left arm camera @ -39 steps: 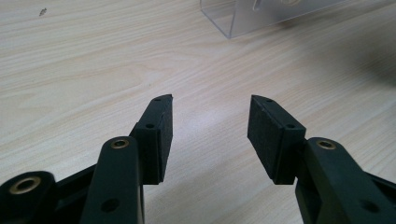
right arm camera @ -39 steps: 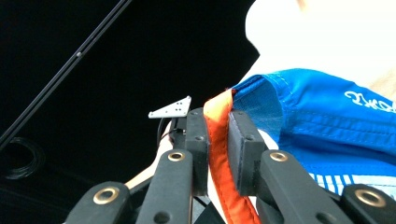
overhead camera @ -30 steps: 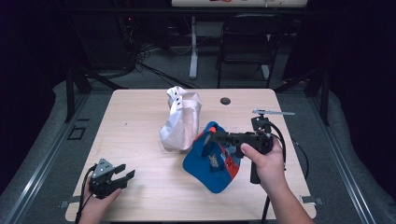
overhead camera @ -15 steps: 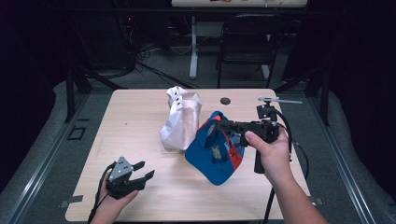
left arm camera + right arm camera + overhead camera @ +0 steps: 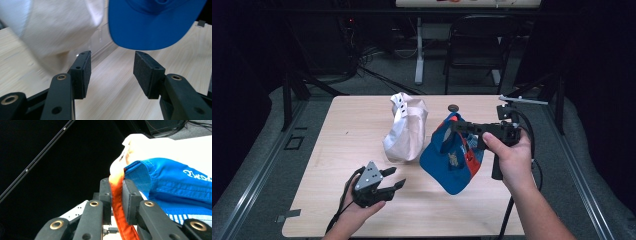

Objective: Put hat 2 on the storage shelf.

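High view: pale wooden worktop (image 5: 337, 150), dark surroundings, chair legs and cables beyond the far edge. Near the middle, standing slumped, a white cap (image 5: 404, 130), strap end up, its lower edge on the wood. Just right of it, close to touching, a blue cap (image 5: 449, 157) with orange-red panels, lifted by its back edge and hanging tilted, brim (image 5: 452, 182) lowest and nearest the person (whether that brim rests on the wood or hangs clear: cannot tell). At the far edge, a small dark round thing (image 5: 453, 107), well apart from both grippers.

Right gripper (image 5: 455, 125) held level in the right hand (image 5: 507, 155), pointing left across the worktop, clamped on the blue cap's upper rim. Right gripper view: jaws nearly together, an orange strip (image 5: 117, 205) of the cap's edge pinched between the pads, blue cloth with white stitching (image 5: 175, 185) spreading to the right, white cap behind.

Left gripper (image 5: 393, 180) in the left hand (image 5: 357, 210), low over the near part of the worktop, aimed toward the caps, well short of both. Jaws wide apart, having just closed slightly, nothing between them. Left gripper view: two black pads (image 5: 86, 72) spread, bare wood between, the white cap (image 5: 55, 30) blurred ahead to the left, blue brim (image 5: 150, 27) ahead to the right (neither touched).
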